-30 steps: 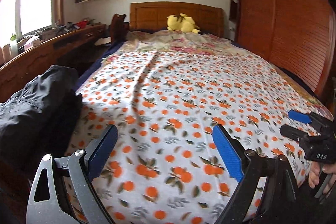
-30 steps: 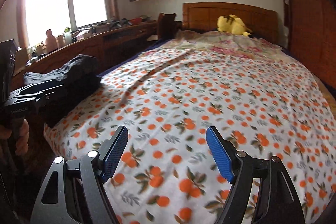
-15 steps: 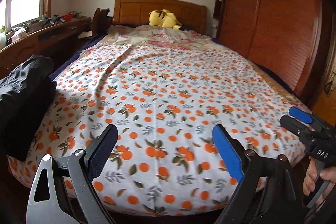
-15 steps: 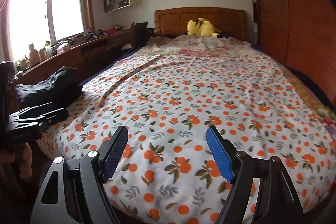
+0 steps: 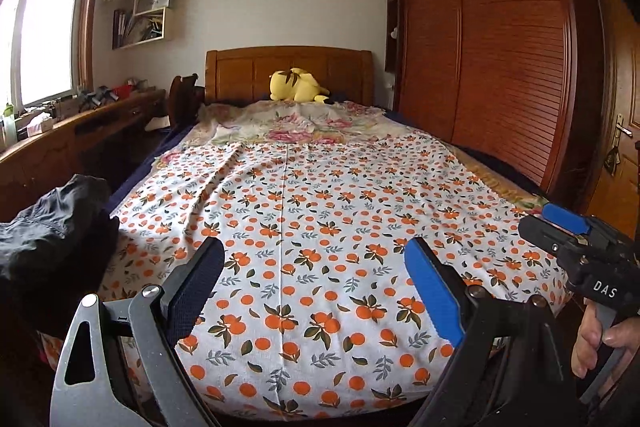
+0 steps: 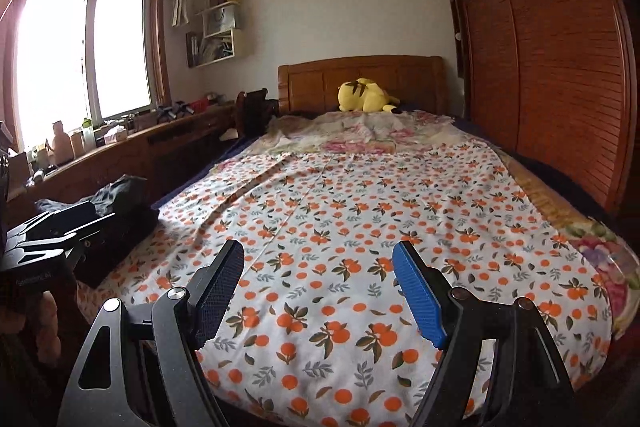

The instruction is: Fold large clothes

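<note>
Both pairs of fingers stand spread apart and hold nothing: the left gripper (image 5: 314, 287) and the right gripper (image 6: 320, 291) hover side by side over the foot of the bed (image 5: 320, 187). The only garment in sight is the dark clothing (image 5: 52, 227), heaped at the bed's left edge, just beside the left gripper and partly over the orange-print sheet (image 6: 360, 227). It looks soft, limp and fairly bulky, so it should sag and bunch when lifted; a pinch at two separated edge points, such as collar or hem corners, seems best.
</note>
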Demonstrator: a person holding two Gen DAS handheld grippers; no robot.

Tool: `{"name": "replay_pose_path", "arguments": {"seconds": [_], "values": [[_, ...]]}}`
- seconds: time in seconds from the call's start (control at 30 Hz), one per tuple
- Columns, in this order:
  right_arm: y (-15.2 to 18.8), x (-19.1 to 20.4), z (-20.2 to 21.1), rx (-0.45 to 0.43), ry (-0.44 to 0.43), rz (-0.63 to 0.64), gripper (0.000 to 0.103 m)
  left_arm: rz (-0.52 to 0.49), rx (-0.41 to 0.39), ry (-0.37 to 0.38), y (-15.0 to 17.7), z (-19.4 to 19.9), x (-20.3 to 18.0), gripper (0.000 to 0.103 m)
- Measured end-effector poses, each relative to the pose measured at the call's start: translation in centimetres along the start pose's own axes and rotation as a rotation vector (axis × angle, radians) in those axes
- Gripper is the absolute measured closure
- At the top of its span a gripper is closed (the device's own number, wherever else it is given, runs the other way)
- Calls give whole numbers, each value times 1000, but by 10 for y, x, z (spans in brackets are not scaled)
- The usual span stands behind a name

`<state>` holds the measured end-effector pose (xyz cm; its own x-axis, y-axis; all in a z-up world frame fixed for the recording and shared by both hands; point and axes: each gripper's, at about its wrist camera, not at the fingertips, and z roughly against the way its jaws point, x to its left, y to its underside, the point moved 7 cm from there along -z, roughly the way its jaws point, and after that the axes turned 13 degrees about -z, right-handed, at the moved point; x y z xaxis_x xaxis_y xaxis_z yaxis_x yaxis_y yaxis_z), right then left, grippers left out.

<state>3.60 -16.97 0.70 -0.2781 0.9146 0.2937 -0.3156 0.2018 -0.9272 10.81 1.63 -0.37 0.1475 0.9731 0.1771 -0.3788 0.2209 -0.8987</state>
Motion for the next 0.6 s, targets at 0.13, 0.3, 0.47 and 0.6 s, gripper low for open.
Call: {"name": "replay_pose_path", "arguments": {"seconds": [0.13, 0.3, 0.47, 0.6], "values": [[5, 3, 0, -19, 11, 13, 25, 12, -11, -15, 1, 5, 3, 11], [8, 2, -9, -24, 8, 18, 25, 18, 1, -17, 4, 1, 5, 11], [8, 0, -17, -12, 8, 16, 25, 7, 13, -20, 9, -2, 3, 11], [7, -2, -19, -8, 9, 19, 25, 11, 18, -20, 11, -3, 3, 11]]}}
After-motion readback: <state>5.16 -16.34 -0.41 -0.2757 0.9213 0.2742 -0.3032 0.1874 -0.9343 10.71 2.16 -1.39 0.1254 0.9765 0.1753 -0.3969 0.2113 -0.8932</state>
